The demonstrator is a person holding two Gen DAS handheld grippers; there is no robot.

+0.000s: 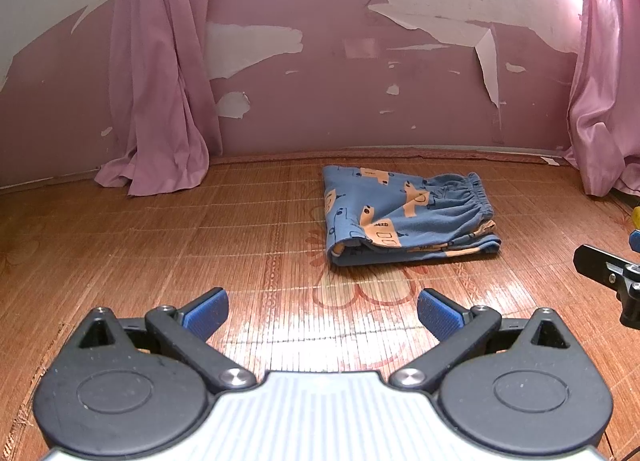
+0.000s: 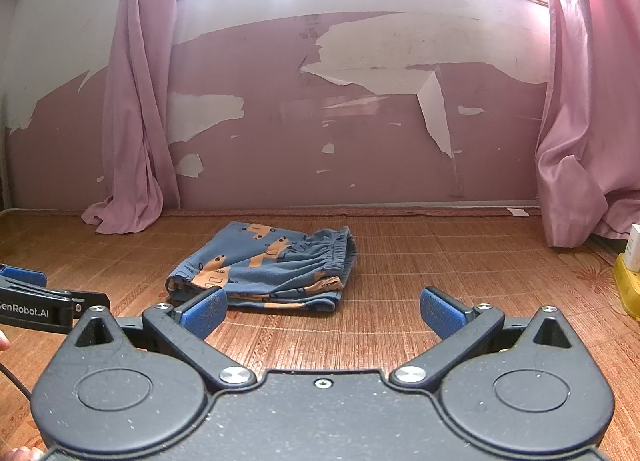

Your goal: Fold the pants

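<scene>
Pants [image 1: 408, 217] lie folded into a compact stack on the bamboo mat [image 1: 200, 241], near the wall. Both claws empty w/ jaws spread: left claw [image 1: 322, 313] and right claw [image 2: 323, 311] hover short of the pants. Looks done imo; I'd only square the stack's edges.
</scene>
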